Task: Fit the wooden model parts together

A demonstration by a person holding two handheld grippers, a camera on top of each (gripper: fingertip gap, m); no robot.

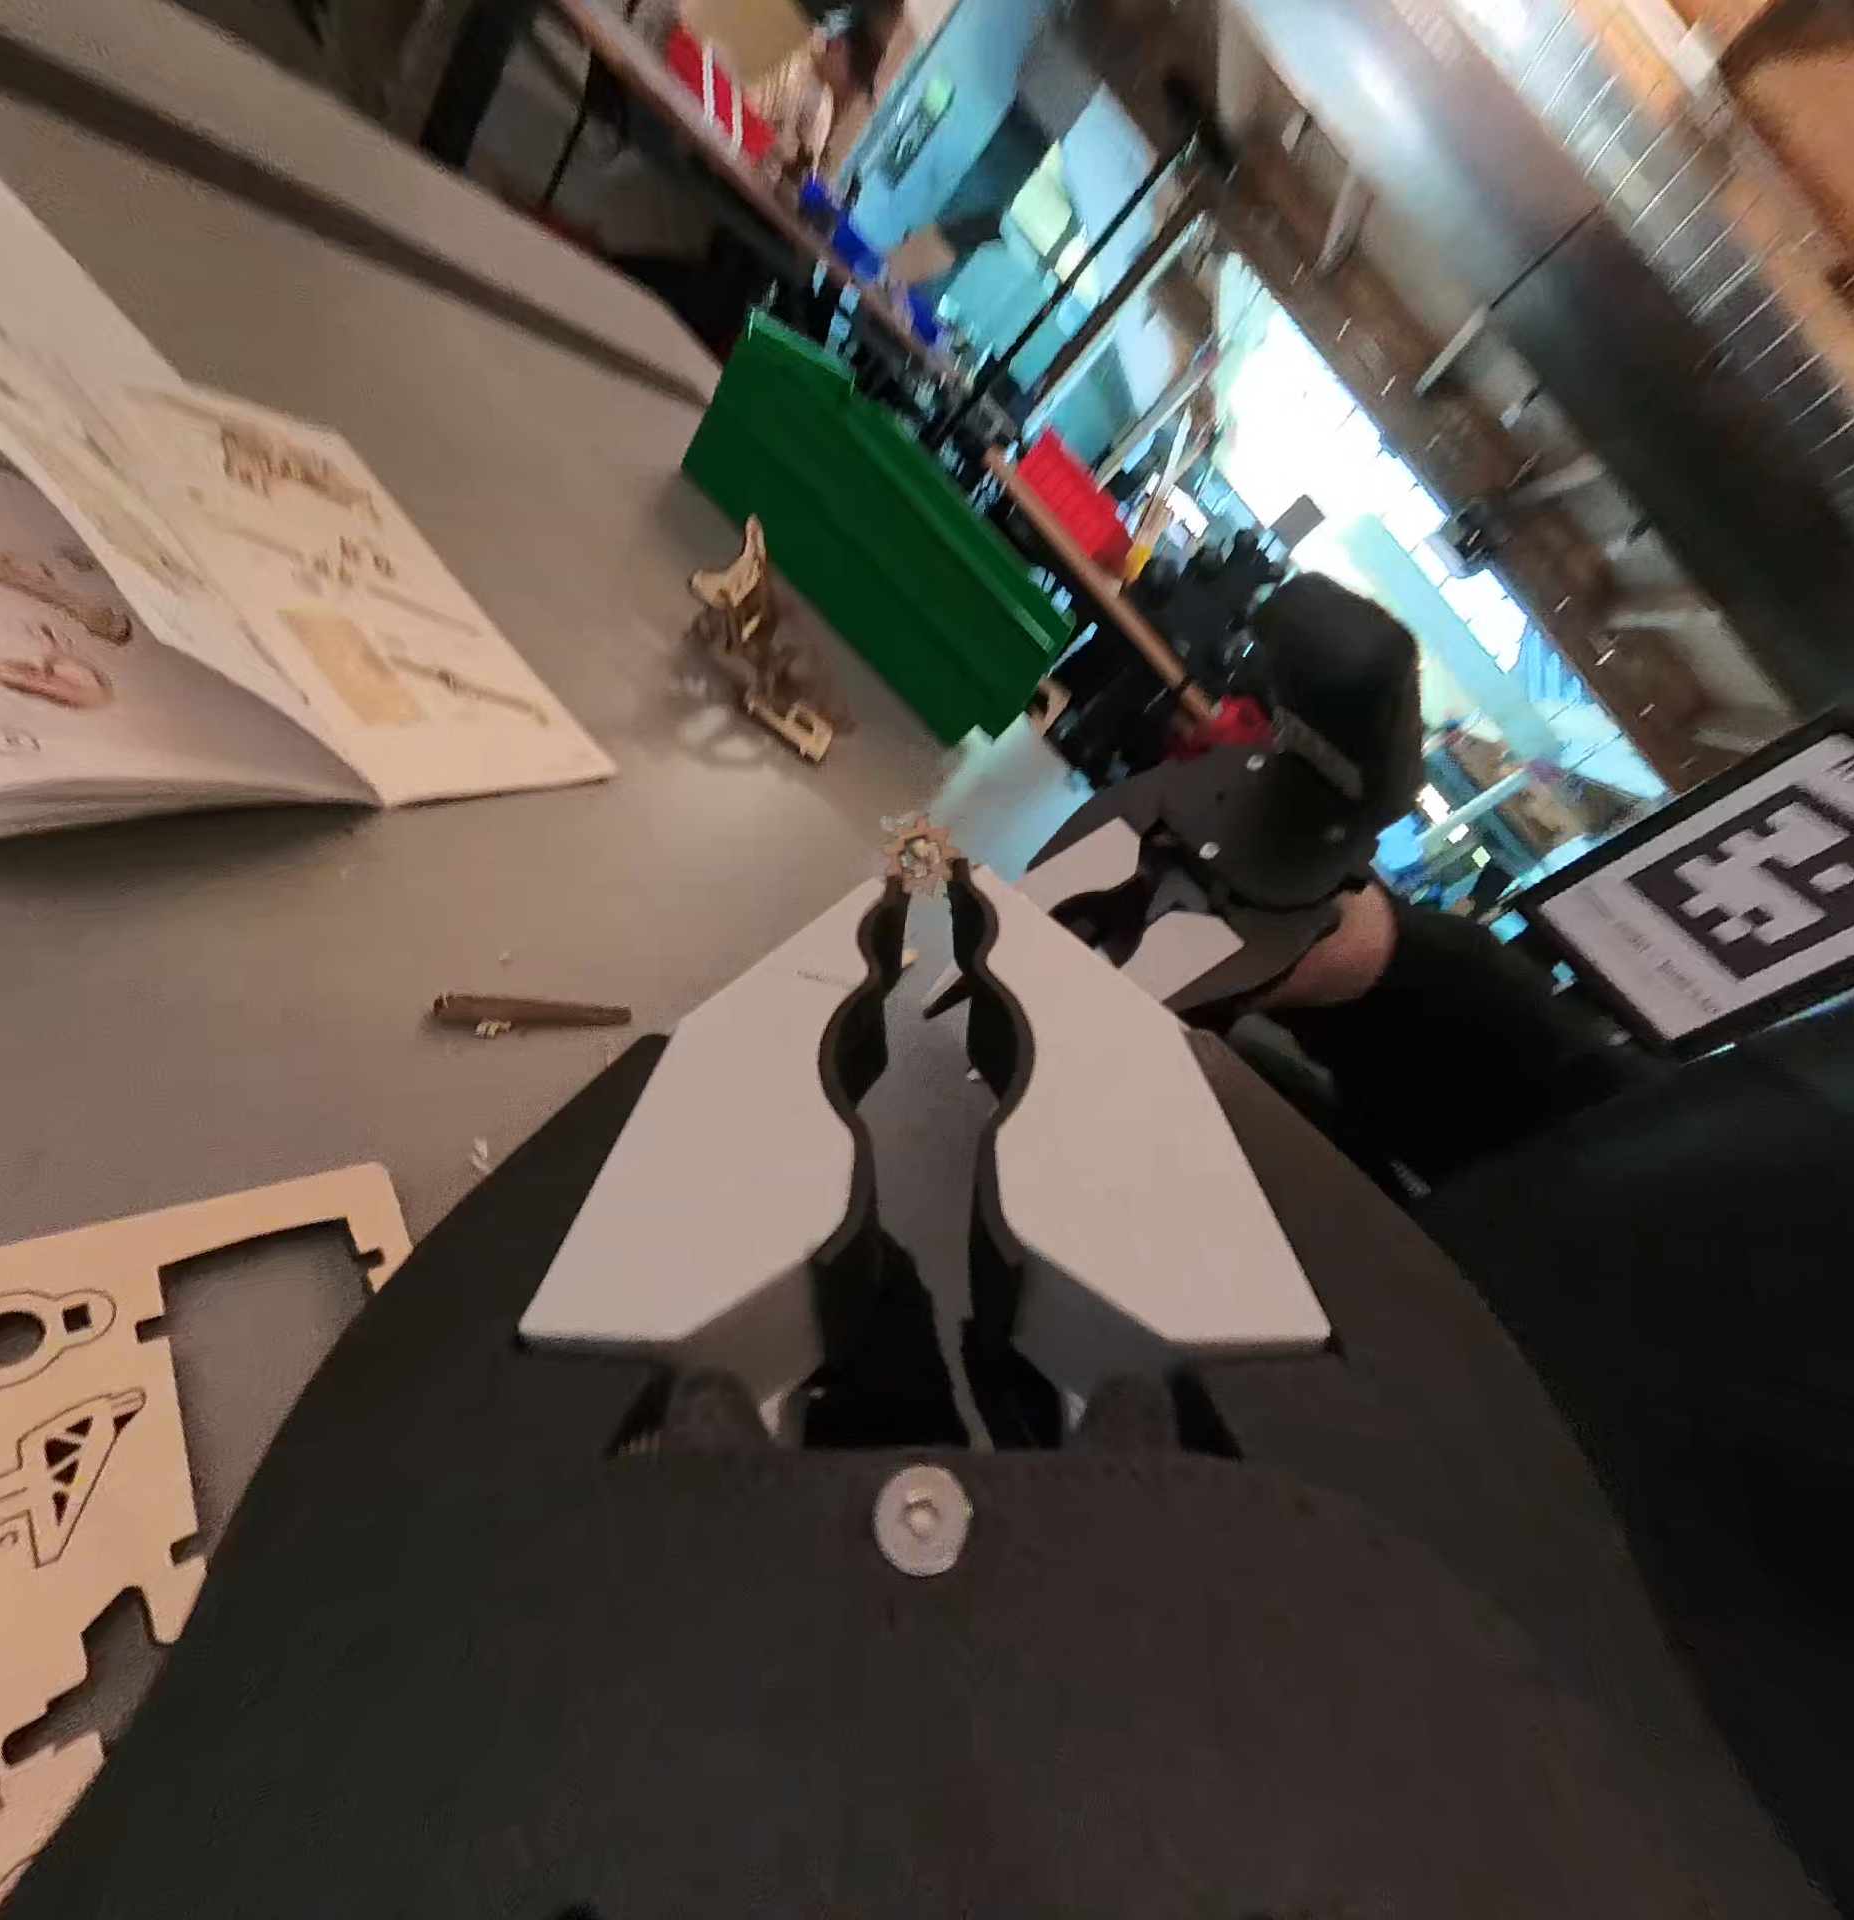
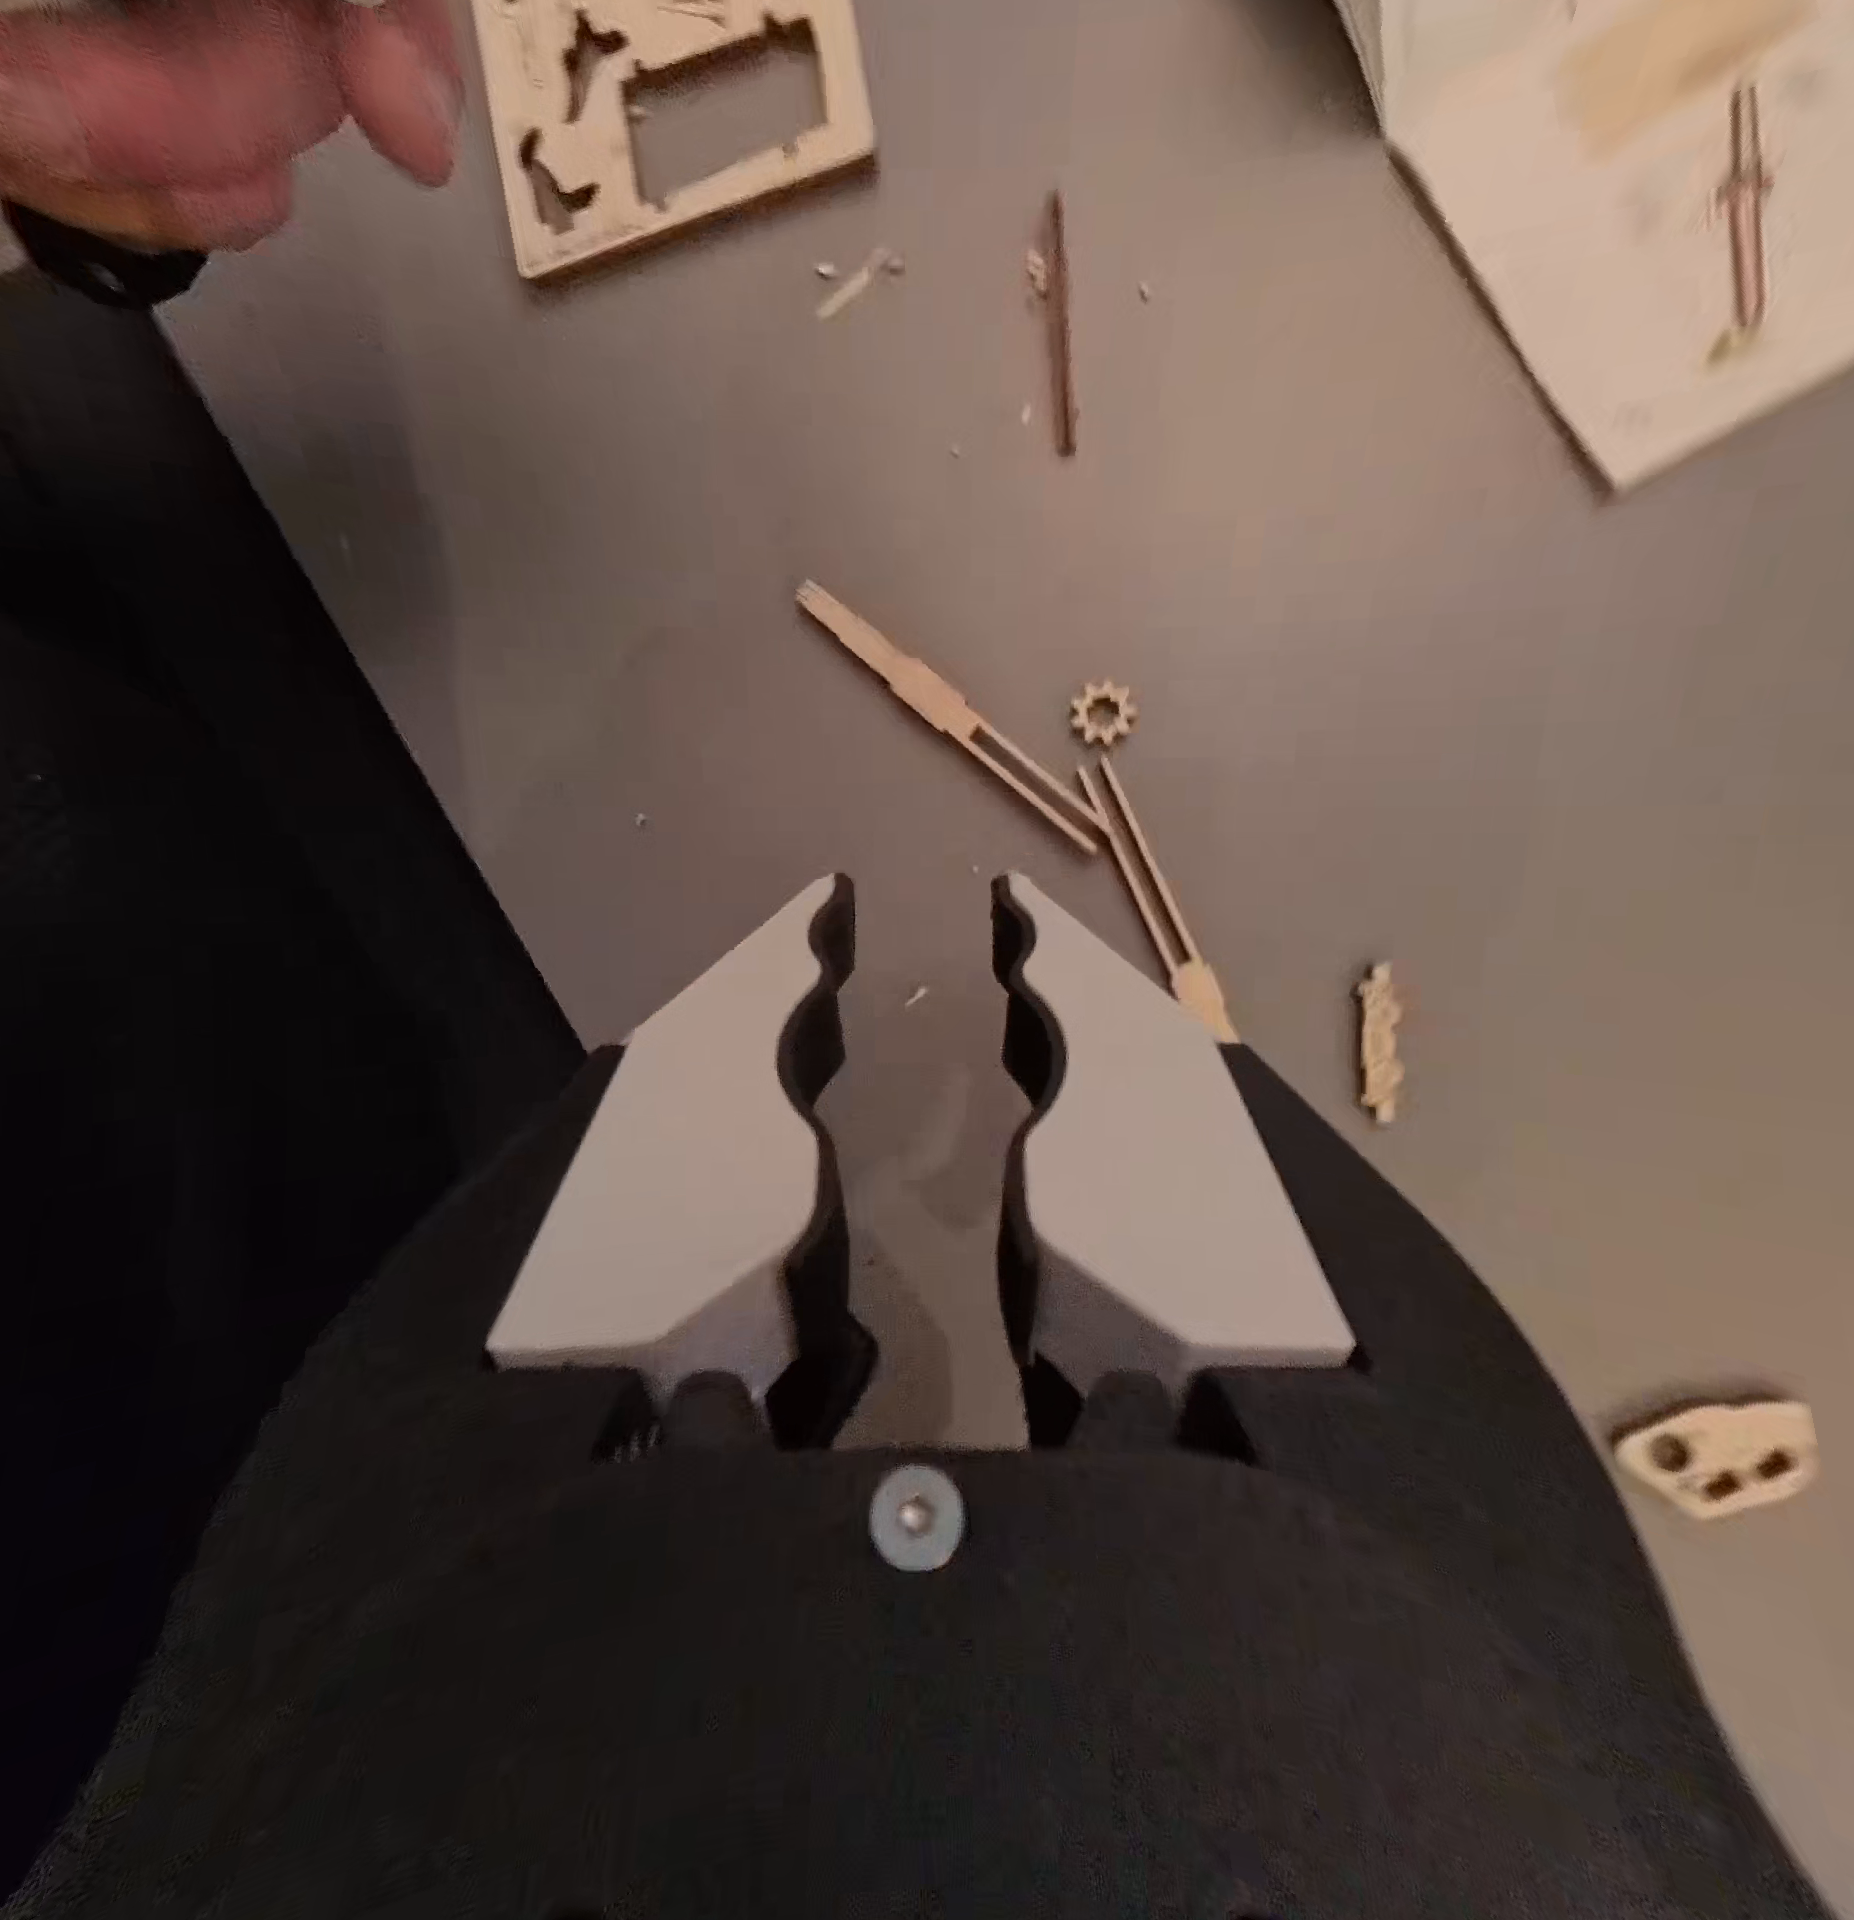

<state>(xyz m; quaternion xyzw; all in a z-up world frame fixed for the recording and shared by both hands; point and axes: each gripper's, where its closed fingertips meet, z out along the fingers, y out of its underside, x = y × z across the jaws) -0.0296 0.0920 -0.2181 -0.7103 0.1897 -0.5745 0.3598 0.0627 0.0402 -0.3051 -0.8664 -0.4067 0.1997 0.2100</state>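
My left gripper (image 1: 920, 881) is shut on a small wooden gear (image 1: 916, 852) and holds it above the grey table (image 1: 549, 914). The right gripper also shows farther off in the left wrist view (image 1: 1162, 894). My right gripper (image 2: 923, 883) is open and empty, just above the table (image 2: 1422, 831). Ahead of it to the right lie a second small gear (image 2: 1104, 713), a slotted wooden stick (image 2: 944, 717) and a forked stick (image 2: 1151, 894). A partly built wooden model (image 1: 757, 644) stands by a green bin (image 1: 861, 551).
An open instruction booklet (image 1: 279, 582) lies at the left; it also shows in the right wrist view (image 2: 1671, 208). Punched wooden sheets (image 1: 61, 1455) (image 2: 674, 125), a dark rod (image 1: 533, 1013) (image 2: 1058, 322), a toothed strip (image 2: 1378, 1039), a holed plate (image 2: 1718, 1455). A hand (image 2: 175, 114) at top left. Across from one pair of fingers to the other is roughly 15 cm. The left gripper is farther from the forked stick (image 2: 1151, 894), some 15 cm, than the right, some 4 cm.
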